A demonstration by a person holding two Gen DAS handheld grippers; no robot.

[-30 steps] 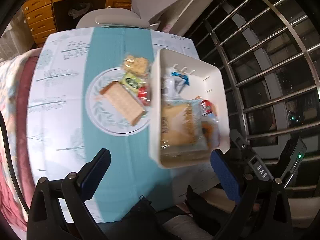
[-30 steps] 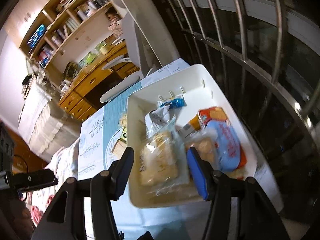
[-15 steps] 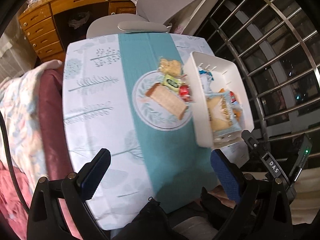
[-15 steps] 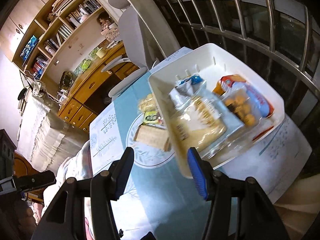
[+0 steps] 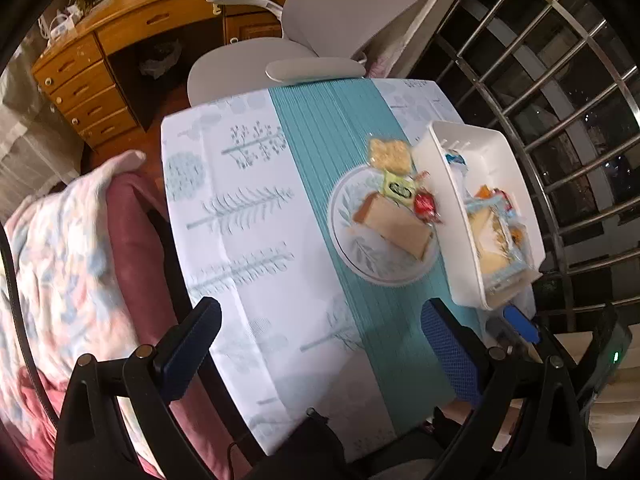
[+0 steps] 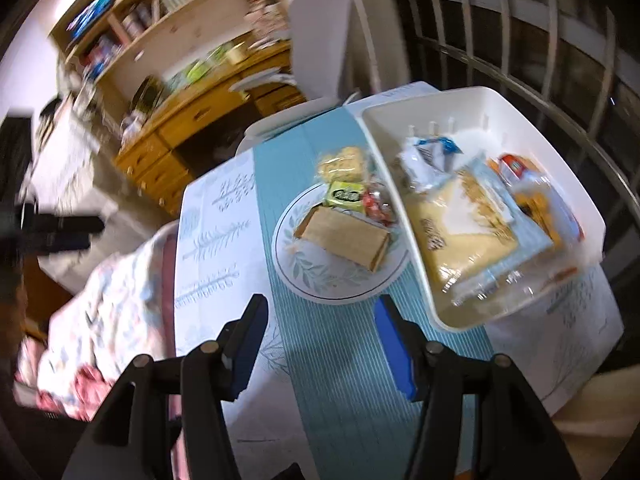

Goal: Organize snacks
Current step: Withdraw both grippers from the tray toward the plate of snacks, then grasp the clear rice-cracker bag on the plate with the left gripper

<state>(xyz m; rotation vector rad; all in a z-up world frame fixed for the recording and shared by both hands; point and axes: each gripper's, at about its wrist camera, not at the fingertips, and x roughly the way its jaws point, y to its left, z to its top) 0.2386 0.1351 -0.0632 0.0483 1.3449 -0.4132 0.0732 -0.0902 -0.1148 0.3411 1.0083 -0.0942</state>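
A white bin (image 6: pixel 452 312) stands at the table's right edge. It holds a big clear bag of yellow crackers (image 6: pixel 464 236), an orange and blue pack (image 6: pixel 532 192) and a small white wrapper (image 6: pixel 428 156). Left of the bin, a plate (image 6: pixel 320 276) carries a brown cracker pack (image 6: pixel 344 236), a green packet (image 6: pixel 346 196) and a red candy (image 6: pixel 374 204). A rice cracker pack (image 6: pixel 342 164) lies at the plate's far rim. My right gripper (image 6: pixel 322 340) hangs open and empty over the teal stripe, short of the plate. My left gripper (image 5: pixel 320 344) is open and empty too, above the near tablecloth, with the plate (image 5: pixel 360 256) and the bin (image 5: pixel 464 280) ahead to its right.
The tablecloth (image 5: pixel 248 240) is white with a teal stripe. A grey office chair (image 5: pixel 320 28) stands at the far side, with a wooden desk (image 5: pixel 100 64) behind it. Metal window bars (image 5: pixel 540 80) run along the right. A floral blanket (image 5: pixel 60 248) lies to the left.
Both grippers have pulled back from over the bin, toward the near left. The bin and plate now sit farther off and to the right. Both pairs of jaws stayed open and empty.
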